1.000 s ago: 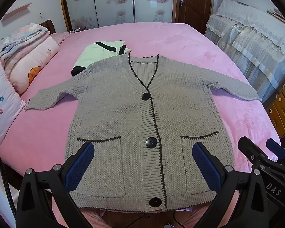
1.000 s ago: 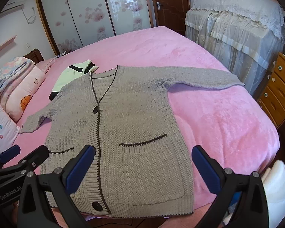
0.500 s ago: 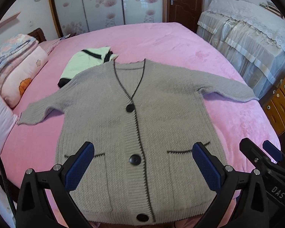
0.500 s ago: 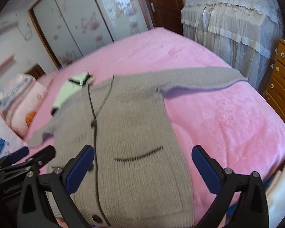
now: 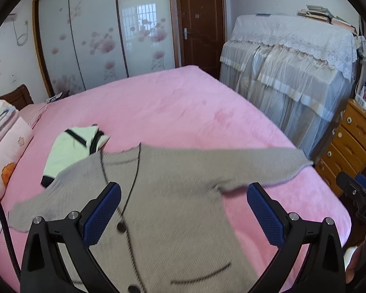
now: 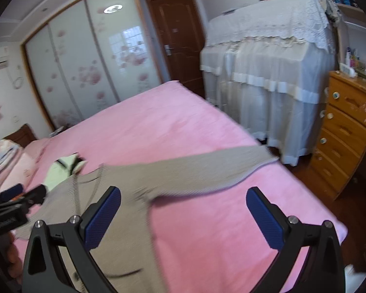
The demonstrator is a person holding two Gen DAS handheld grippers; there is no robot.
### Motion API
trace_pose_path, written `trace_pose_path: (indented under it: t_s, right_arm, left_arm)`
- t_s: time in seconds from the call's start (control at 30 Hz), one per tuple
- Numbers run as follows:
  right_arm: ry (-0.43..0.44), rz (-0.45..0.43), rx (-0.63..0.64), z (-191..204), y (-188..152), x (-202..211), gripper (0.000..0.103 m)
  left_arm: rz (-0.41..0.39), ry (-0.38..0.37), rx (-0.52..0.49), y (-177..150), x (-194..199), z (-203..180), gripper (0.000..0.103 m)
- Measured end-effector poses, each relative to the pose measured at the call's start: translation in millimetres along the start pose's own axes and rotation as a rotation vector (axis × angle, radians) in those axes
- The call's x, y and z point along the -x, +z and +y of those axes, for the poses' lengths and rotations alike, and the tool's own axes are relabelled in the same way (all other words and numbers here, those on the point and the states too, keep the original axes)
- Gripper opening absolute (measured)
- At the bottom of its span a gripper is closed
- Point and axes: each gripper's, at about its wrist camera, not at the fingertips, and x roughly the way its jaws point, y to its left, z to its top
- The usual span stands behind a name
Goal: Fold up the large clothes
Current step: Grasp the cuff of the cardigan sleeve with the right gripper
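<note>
A large bed (image 5: 183, 102) with a pink fleece cover fills most of both views. Behind it stand a wardrobe (image 5: 105, 36) with frosted sliding doors printed with pink flowers, and a dark wooden door (image 5: 200, 22). To the right is a tall piece of furniture under a white lace cover (image 5: 288, 68), with books stacked on top, and a wooden chest of drawers (image 6: 346, 131). Pillows (image 5: 7, 146) lie along the bed's left edge.

A grey knitted cardigan (image 5: 173, 195) lies spread flat and face up on the near part of the bed, buttoned, with dark trim, both sleeves stretched out sideways. Its right sleeve (image 6: 207, 173) reaches toward the bed's right edge. It looks soft, thick and floppy, fairly weighty for a garment, likely to sag and stretch when lifted. A cuff or shoulder seam seems the sensible place to take hold. A small folded pale green garment (image 5: 70, 151) sits just beyond its left shoulder.

The left gripper (image 5: 183, 214) hangs above the cardigan's chest, jaws spread wide, holding nothing. The right gripper (image 6: 183, 217) is likewise spread wide and empty, above the cardigan's right side and the bare pink cover below the sleeve. Both views are blurred.
</note>
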Motion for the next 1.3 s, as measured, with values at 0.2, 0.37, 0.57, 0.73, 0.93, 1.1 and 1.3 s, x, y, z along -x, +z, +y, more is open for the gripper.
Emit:
trace_pose_path:
  t_s: [0.2,0.37,0.57,0.73,0.93,1.1,1.3]
  right_arm:
    - [-0.156,0.024,0.071,-39,34,-69,0.103]
    - [-0.168,0.146,0.027,-77,29,-143,0.103]
    - [-0.137,0.301,-0.138,-121,1,-216,0.096]
    - [-0.115,0.371,-0.241,-143,-20,-257,0.086]
    - [-0.136,0.347,-0.273,-143,-28,-277,0.064]
    - [-0.114,0.353,-0.247,-134,-17,-282,0.010]
    - [-0.050,0.137,-0.076,-67,19,-219,0.010]
  left_arm:
    - [0.004,0.007,-0.004,43,-72,-34,0.102]
    - [0.152,-0.004,0.014,37,-161,-52,0.102]
    - [0.262,0.004,0.026,-4,-246,-75,0.102]
    - [0.310,-0.033,0.000,-32,-284,-93,0.095]
    - [0.360,-0.112,0.036,-41,-299,-103,0.094]
    - [0.406,-0.139,0.044,-35,-298,-100,0.074]
    - [0.378,-0.178,0.105,-26,-262,-55,0.073]
